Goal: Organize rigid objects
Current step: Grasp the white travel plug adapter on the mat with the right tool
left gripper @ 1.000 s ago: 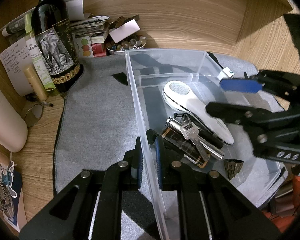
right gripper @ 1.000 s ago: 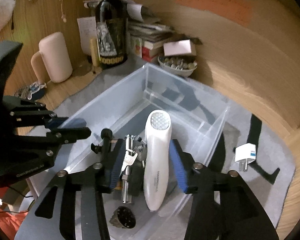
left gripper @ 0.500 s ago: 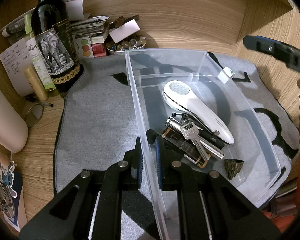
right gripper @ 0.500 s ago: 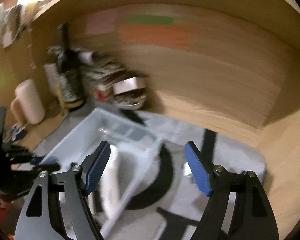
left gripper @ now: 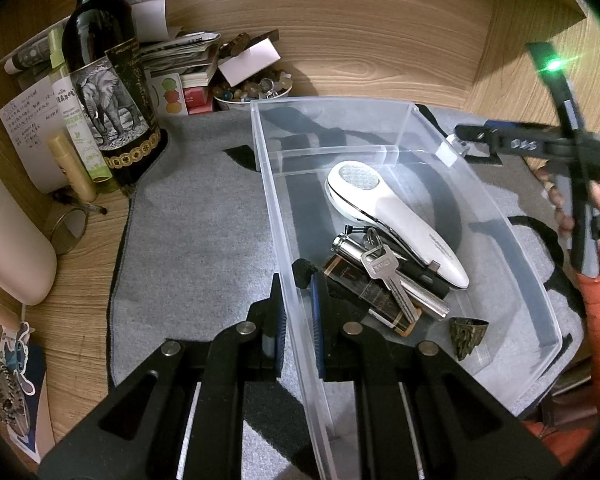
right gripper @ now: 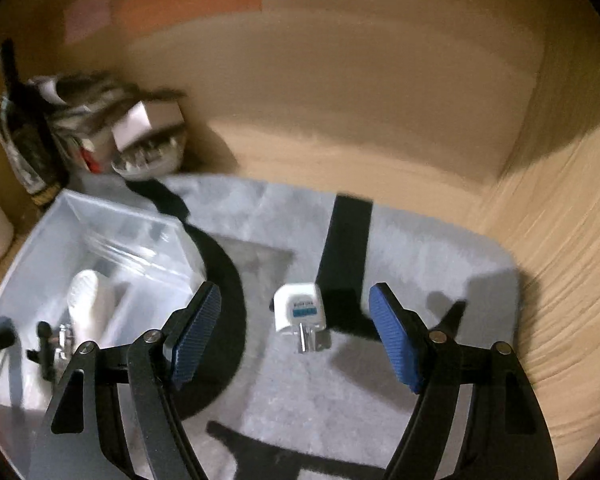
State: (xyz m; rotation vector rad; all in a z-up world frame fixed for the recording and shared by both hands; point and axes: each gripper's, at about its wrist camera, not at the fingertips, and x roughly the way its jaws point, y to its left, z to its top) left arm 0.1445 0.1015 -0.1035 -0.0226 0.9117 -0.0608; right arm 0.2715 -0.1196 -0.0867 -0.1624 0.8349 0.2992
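Note:
A clear plastic bin (left gripper: 414, 118) sits on a grey mat (left gripper: 204, 220). It holds a white handheld device (left gripper: 392, 216), a key (left gripper: 386, 276), a metal cylinder, a dark flat item and a bronze ring (left gripper: 468, 334). My left gripper (left gripper: 298, 312) is shut on the bin's left wall. My right gripper (right gripper: 296, 336) is open, its fingers on either side of a white plug adapter (right gripper: 302, 312) lying on the mat outside the bin. The right gripper also shows in the left wrist view (left gripper: 500, 140), by the adapter (left gripper: 452, 152).
A wine bottle (left gripper: 108, 92), papers, a bowl of small stones (left gripper: 252, 90) and a beige cylinder (left gripper: 8, 240) stand at the back left. Wooden walls close in the back and the right.
My right gripper left the bin, swung right and came down over the white plug adapter on the mat. My left gripper has stayed clamped on the bin wall.

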